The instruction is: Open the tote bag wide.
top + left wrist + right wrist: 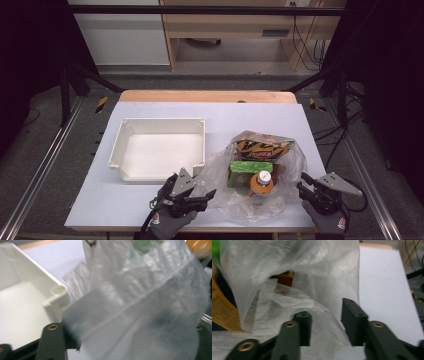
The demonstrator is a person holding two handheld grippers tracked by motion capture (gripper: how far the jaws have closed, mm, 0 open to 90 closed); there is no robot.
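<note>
Jaws of the right gripper (325, 322) stand apart in its own view, with a fold of the clear plastic bag (294, 277) bulging between them; the pads do not seem to press it, so the gripper reads as released. No earlier picture is at hand to hold this against. From above, the right gripper (306, 181) sits at the bag's (220, 165) right edge, just beside the crumpled film.

In the left gripper view, film drapes right over the jaws, and one dark jaw shows at lower left while the other is almost wholly covered. Whether the left gripper (207, 194) pinches the film or has let go cannot be told there. The high view shows its jaws pointing at the bag's left edge, touching or nearly so; the picture is too coarse to decide.

Inside the bag lie a green box (250, 172), an orange-capped bottle (262, 183) and a yellow-black snack packet (261, 147), their outlines dulled by the plastic. The bag rests on the table (165, 110), right of the white tray (200, 125), whose corner post (58, 290) stands close to the left gripper.
</note>
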